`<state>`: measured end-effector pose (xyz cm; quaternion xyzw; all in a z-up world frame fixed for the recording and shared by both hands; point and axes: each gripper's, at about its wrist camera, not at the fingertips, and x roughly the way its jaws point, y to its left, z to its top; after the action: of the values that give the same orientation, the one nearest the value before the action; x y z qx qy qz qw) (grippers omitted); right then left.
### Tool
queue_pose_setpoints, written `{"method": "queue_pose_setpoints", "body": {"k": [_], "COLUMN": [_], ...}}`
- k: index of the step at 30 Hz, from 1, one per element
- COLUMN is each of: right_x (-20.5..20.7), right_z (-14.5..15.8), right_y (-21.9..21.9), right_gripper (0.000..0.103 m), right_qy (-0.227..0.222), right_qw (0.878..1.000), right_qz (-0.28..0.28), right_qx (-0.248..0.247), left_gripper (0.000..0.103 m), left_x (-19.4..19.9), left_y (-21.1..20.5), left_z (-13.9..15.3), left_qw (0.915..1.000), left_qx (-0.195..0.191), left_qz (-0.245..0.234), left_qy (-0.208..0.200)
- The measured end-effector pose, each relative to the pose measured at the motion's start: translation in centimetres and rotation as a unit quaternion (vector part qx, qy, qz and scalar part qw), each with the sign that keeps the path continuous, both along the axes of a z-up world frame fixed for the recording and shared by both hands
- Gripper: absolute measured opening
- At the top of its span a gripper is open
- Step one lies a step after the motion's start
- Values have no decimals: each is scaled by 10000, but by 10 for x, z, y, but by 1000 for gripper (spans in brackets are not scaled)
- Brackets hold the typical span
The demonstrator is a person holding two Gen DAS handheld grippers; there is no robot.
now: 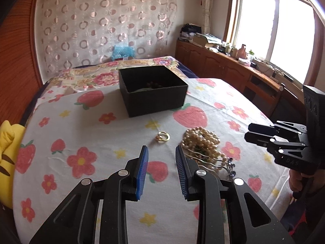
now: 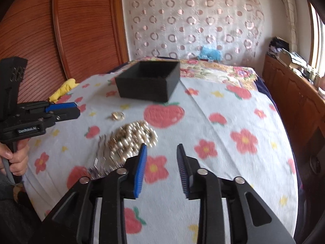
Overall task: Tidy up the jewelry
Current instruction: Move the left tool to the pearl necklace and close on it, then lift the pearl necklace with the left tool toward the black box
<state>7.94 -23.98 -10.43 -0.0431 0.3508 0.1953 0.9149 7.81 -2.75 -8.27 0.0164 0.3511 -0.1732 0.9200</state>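
Both claws hover low over the bed, pointing toward its head end. The left claw (image 1: 161,152) is parted wide with nothing between its ribbed blue pads, its right finger just beside the pearl necklace (image 1: 201,142). The right claw (image 2: 161,150) is likewise spread and empty over the sheet, the pearls just left of its left finger. One heap of glossy cream pearl beads lies near the bed's middle, tangled with a thin wavy silver piece (image 1: 211,163). Two interlinked gold rings (image 1: 162,136) lie just left of it. One square matte black box (image 1: 152,89), open-topped, sits beyond, holding some dark beads. The bedsheet (image 1: 101,134) is soft white fabric printed with strawberries and flowers.
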Motion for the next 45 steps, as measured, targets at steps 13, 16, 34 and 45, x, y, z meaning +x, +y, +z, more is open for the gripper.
{"method": "queue_pose_setpoints", "body": {"k": [13, 16, 34, 45], "right_x": [-8, -9, -5, -5], "right_z": [-20, -20, -21, -24], "right_y": [-5, -6, -12, -12], "right_gripper": [45, 45, 45, 45], "right_qy": [95, 89, 166, 193], "right_qw": [9997, 9998, 9997, 9996], "right_qz": [-141, -144, -201, -202], "right_qx": [-157, -134, 20, -3], "left_gripper": [26, 26, 7, 7], "left_x": [7, 12, 31, 47], "left_y": [-48, -58, -74, -24], "left_z": [-12, -15, -24, 5], "left_qw": [9980, 9970, 9928, 9988], "left_qx": [180, 239, 739, 476], "left_qz": [-536, -652, -883, -133], "left_qy": [275, 347, 330, -68]}}
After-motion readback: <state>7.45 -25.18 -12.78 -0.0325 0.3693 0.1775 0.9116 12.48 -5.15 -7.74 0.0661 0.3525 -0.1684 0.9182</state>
